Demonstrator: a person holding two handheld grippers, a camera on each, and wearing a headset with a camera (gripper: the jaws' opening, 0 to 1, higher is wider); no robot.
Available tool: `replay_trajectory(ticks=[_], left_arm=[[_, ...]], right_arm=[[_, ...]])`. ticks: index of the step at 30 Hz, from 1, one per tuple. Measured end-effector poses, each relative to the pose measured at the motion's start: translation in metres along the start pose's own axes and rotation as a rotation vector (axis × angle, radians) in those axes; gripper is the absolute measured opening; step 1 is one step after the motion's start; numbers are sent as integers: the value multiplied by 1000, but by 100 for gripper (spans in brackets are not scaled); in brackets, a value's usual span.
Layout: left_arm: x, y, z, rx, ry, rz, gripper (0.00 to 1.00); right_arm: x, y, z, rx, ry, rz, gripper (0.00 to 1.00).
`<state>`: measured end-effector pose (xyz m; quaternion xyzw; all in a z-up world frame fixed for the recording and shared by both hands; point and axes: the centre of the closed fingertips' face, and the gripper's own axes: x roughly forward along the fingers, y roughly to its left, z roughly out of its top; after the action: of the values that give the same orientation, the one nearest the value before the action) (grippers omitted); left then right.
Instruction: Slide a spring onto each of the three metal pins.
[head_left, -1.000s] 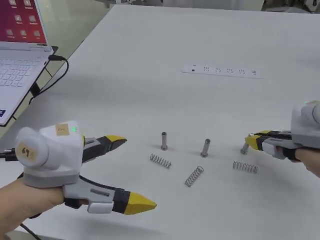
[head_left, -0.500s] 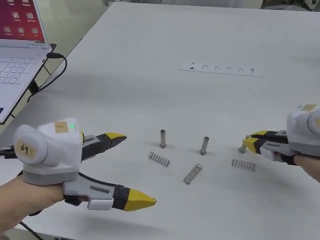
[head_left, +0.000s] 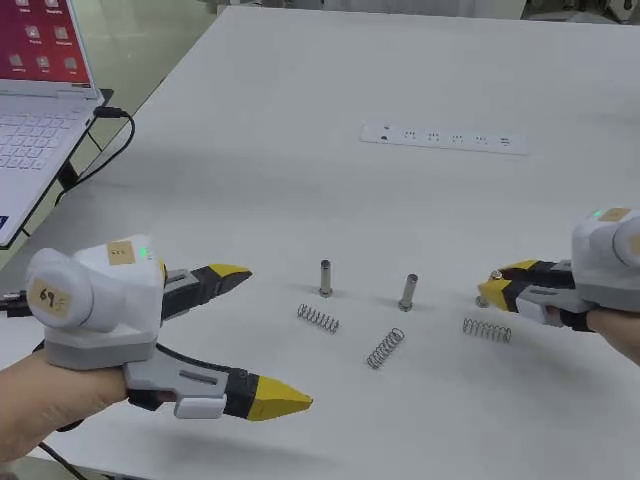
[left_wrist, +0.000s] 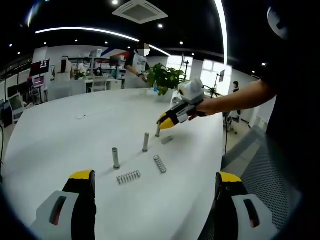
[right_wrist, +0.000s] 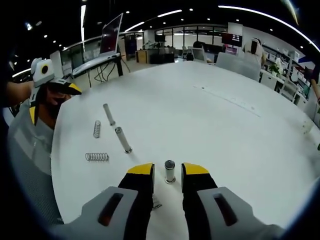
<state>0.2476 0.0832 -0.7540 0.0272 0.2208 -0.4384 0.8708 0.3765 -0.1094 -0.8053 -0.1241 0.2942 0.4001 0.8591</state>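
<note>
— Where do we have the left yellow-tipped handheld gripper (head_left: 268, 338)?
— We hold it low over the near left part of the white worktable (head_left: 300, 180). Its jaws are spread wide with nothing between them, and it is well apart from the parts
— And the right yellow-tipped handheld gripper (right_wrist: 168, 170)?
— Its jaws are parted only narrowly, one on each side of the right-hand short grey metal pin (right_wrist: 170, 171), which stands upright between the tips. We see a thin strip of table on either side of it, so nothing is clamped
— And the other two pins?
— The middle grey metal pin (head_left: 408, 292) and the left grey metal pin (head_left: 326, 278) stand upright in a row with it, all three bare
— Where are our springs?
— All three lie flat on the table, nearer to us than the pins. The left small steel coil spring (head_left: 318, 319) is just beside its pin. The middle steel coil spring (head_left: 386, 348) lies askew near the middle one. The right steel coil spring (head_left: 487, 330) sits close under the narrowly parted jaws
— What else do we see?
— A long white power strip (head_left: 443, 139) lies farther back on the table, and an open silver laptop (head_left: 35, 100) stands off the left edge
</note>
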Motion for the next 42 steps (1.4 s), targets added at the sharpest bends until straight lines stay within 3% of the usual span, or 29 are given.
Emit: replay_trajectory(ticks=[15, 30, 42], left_arm=[[0, 0, 1, 0, -3, 1, 98], [2, -1, 0, -3, -3, -1, 98], [2, 0, 1, -3, -1, -4, 98]], right_arm=[[-6, 9, -3, 35, -15, 33, 37], [-15, 17, -6, -25, -24, 56, 54], [-21, 27, -14, -128, 4, 87, 59]])
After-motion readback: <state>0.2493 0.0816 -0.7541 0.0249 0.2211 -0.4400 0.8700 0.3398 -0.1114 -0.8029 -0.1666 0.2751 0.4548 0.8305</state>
